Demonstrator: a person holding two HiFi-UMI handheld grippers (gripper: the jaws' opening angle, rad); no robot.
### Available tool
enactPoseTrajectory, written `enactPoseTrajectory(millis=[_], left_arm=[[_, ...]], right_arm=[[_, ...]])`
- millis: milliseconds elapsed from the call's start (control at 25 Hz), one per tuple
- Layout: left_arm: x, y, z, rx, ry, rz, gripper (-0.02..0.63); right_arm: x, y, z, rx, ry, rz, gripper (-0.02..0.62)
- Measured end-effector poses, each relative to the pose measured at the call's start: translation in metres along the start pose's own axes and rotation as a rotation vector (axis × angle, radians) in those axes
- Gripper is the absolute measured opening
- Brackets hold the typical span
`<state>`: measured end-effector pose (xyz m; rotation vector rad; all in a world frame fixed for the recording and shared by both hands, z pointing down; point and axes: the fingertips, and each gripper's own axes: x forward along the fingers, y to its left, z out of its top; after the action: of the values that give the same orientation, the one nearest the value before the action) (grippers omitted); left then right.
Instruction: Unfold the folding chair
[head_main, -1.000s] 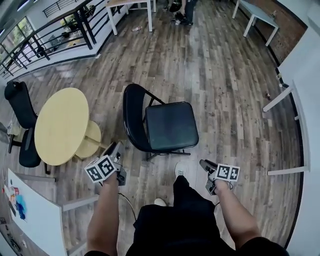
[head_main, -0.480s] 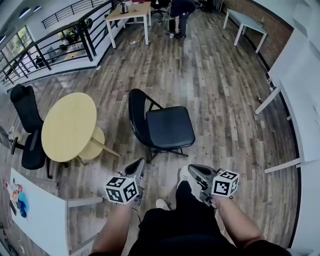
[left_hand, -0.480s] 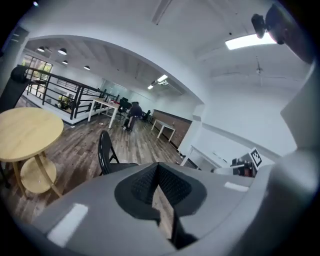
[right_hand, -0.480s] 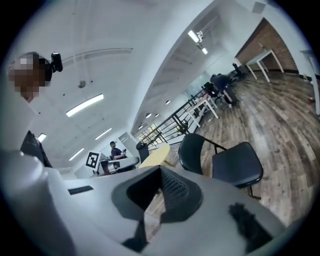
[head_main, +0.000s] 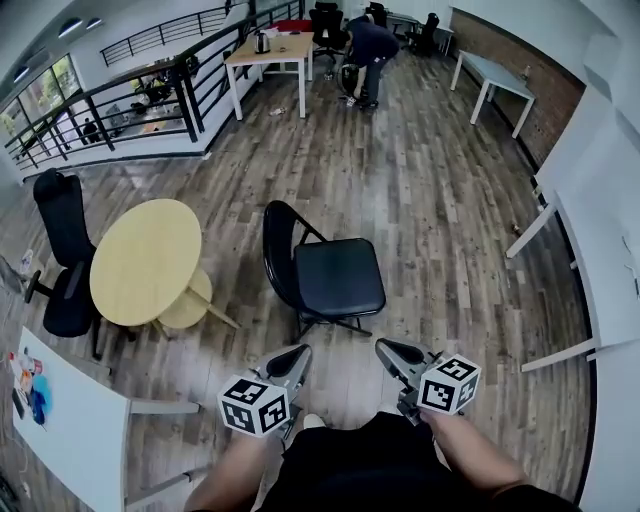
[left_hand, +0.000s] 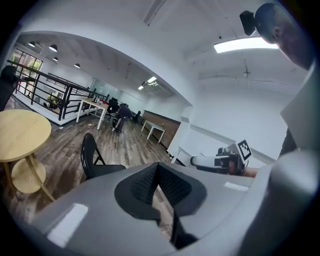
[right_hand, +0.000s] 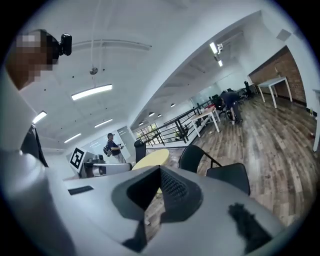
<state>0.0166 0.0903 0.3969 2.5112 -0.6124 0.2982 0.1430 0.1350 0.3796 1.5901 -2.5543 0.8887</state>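
Note:
The black folding chair (head_main: 335, 275) stands unfolded on the wood floor, its seat flat and its backrest (head_main: 277, 252) upright on the left. Both grippers hang in the air short of it, close to the person's body, and touch nothing. My left gripper (head_main: 299, 351) is shut and empty, pointing toward the chair's front legs. To its right, my right gripper (head_main: 385, 347) is also shut and empty. The left gripper view shows its closed jaws (left_hand: 159, 172), the chair (left_hand: 95, 161) beyond them and the right gripper (left_hand: 216, 161). The right gripper view shows its closed jaws (right_hand: 160, 172) and the chair (right_hand: 227, 176).
A round yellow table (head_main: 145, 260) stands left of the chair, with a black office chair (head_main: 60, 240) beyond it. A white desk (head_main: 70, 420) is at the lower left and white tables (head_main: 585, 250) line the right. A person (head_main: 370, 45) bends far back.
Both grippers have risen and drawn in toward each other in front of the person, turning to point forward. The chair has kept its place.

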Motion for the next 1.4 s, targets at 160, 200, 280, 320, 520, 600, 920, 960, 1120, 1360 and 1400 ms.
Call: enactPoseTrajectory(millis=[160,200,280,320,520,600,920,960,1120,1360,1400], left_arm=[[0.005,-0.004,0.008,0.046,-0.023,0.073,0.006],[0.009,-0.008,0.009,0.052,-0.026,0.089,0.006],[0.016,-0.018,0.005,0.051,-0.029,0.115,0.006],[0.02,-0.024,0.001,0.043,-0.029,0.122,0.006],[0.033,-0.055,-0.017,0.01,-0.02,0.118,0.006],[0.037,-0.065,-0.025,0.001,-0.003,0.118,0.006],[0.052,-0.084,-0.027,0.014,0.023,0.118,0.006],[0.052,-0.085,-0.027,0.015,0.023,0.117,0.006],[0.054,-0.085,-0.025,0.023,0.032,0.123,0.006],[0.059,-0.083,-0.019,0.033,0.027,0.115,0.006],[0.06,-0.083,-0.019,0.035,0.027,0.114,0.006]], right_arm=[[-0.017,-0.011,0.004,-0.033,0.016,0.008,0.005],[-0.022,-0.015,0.003,-0.034,0.027,0.014,0.005],[-0.033,-0.024,-0.002,-0.038,0.048,0.02,0.005],[-0.04,-0.029,-0.005,-0.039,0.055,0.019,0.005],[-0.061,-0.043,-0.009,-0.044,0.063,0.031,0.005],[-0.065,-0.046,-0.008,-0.054,0.063,0.035,0.005],[-0.072,-0.058,-0.003,-0.047,0.048,0.045,0.005],[-0.072,-0.06,-0.004,-0.045,0.05,0.045,0.005],[-0.072,-0.064,-0.002,-0.037,0.044,0.044,0.005],[-0.069,-0.065,0.002,-0.057,0.045,0.042,0.005],[-0.069,-0.065,0.002,-0.061,0.043,0.038,0.005]])
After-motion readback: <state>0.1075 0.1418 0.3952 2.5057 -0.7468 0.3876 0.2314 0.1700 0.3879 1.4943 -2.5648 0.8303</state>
